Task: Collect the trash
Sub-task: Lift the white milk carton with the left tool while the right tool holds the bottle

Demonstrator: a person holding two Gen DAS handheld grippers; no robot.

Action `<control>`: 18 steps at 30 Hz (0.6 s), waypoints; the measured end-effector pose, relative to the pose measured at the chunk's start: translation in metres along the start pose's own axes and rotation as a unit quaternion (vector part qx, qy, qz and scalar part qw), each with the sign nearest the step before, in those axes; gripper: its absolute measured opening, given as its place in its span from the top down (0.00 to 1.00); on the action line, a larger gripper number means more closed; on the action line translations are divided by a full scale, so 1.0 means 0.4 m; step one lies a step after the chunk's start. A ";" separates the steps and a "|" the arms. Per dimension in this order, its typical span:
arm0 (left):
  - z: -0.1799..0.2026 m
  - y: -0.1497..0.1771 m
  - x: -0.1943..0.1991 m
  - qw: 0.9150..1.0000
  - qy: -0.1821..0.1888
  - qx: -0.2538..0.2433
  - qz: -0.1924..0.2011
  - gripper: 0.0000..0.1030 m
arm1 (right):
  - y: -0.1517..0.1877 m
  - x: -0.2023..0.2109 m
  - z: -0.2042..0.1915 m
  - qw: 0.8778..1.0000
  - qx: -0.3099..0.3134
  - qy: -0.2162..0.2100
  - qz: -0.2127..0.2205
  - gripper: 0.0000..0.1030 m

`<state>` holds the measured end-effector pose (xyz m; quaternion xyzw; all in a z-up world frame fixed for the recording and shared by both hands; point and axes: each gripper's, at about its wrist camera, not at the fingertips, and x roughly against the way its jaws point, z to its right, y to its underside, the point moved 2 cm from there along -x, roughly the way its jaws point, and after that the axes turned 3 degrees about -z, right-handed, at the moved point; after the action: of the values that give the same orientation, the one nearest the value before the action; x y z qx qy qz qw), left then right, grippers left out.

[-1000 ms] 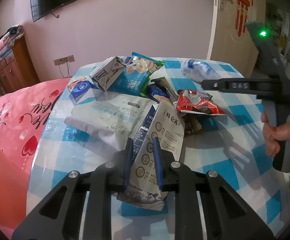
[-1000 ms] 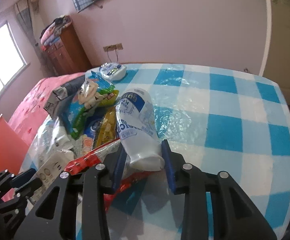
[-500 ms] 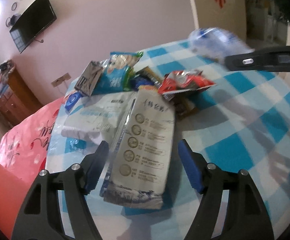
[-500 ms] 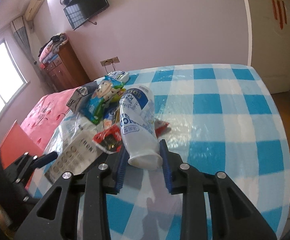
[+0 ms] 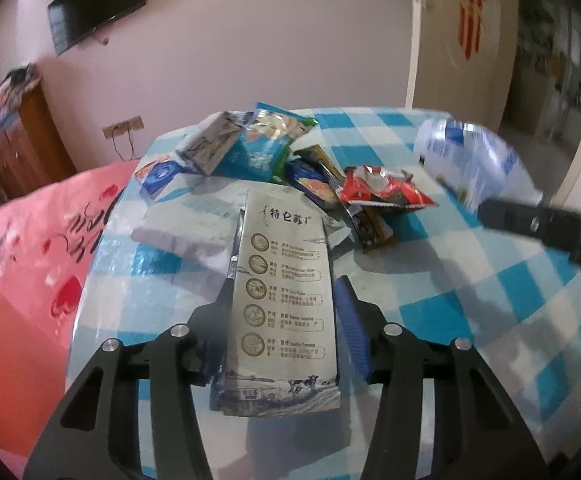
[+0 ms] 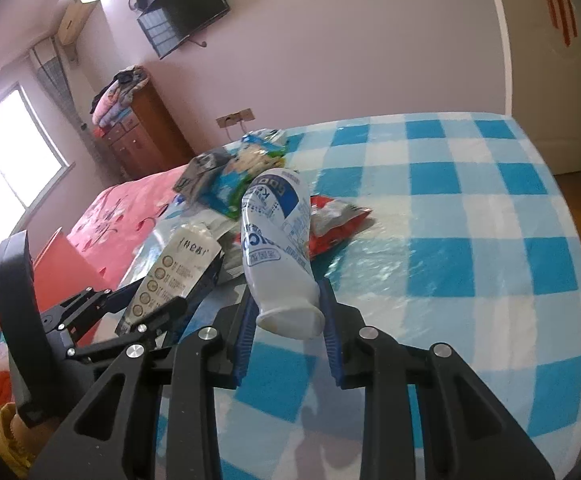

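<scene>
Now the left gripper [image 5: 286,320] pinches the flattened milk carton [image 5: 284,292], its long axis pointing away toward the far wrapper pile [image 5: 290,164] on the desk [image 6: 470,216]; the right gripper [image 6: 288,322] clamps the white bottle [image 6: 278,248] above the desk's near side.

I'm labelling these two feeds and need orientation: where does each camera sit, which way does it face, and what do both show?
Left wrist: on the left hand-held gripper, looking down its fingers at the milk carton it clamps; the right one enters at right.
Right wrist: on the right hand-held gripper, looking along the white bottle it clamps; the left one shows lower left.
Shared: carton, bottle, red wrapper, checked tablecloth.
</scene>
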<state>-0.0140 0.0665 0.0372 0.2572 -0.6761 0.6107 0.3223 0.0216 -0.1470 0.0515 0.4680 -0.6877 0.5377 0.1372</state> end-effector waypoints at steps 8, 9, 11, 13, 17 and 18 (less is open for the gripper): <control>-0.089 0.031 0.024 0.997 0.052 0.053 -0.015 0.87 | 0.010 -0.017 -0.070 1.000 0.018 -0.003 -0.013 0.70; -0.091 0.037 0.030 0.997 0.058 0.051 -0.015 0.82 | 0.013 -0.016 -0.074 1.000 0.020 -0.001 -0.013 0.70; -0.085 0.042 0.035 0.997 0.068 0.046 -0.014 0.57 | 0.019 -0.017 -0.076 1.000 0.017 0.000 -0.015 0.70; -0.069 0.045 0.046 0.997 0.069 0.024 0.000 0.35 | 0.025 -0.014 -0.074 1.000 0.012 0.001 -0.016 0.70; -0.008 0.036 0.025 0.996 0.044 -0.077 -0.003 0.25 | 0.039 0.004 -0.068 1.000 0.003 0.010 -0.017 0.70; 0.004 0.037 0.013 0.995 0.032 -0.098 -0.007 0.25 | 0.042 0.008 -0.065 1.000 0.001 0.012 -0.017 0.70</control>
<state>-0.0285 0.0669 0.0314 0.2094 -0.7203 0.5470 0.3716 -0.0017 -0.1261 0.0535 0.4734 -0.6774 0.5417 0.1535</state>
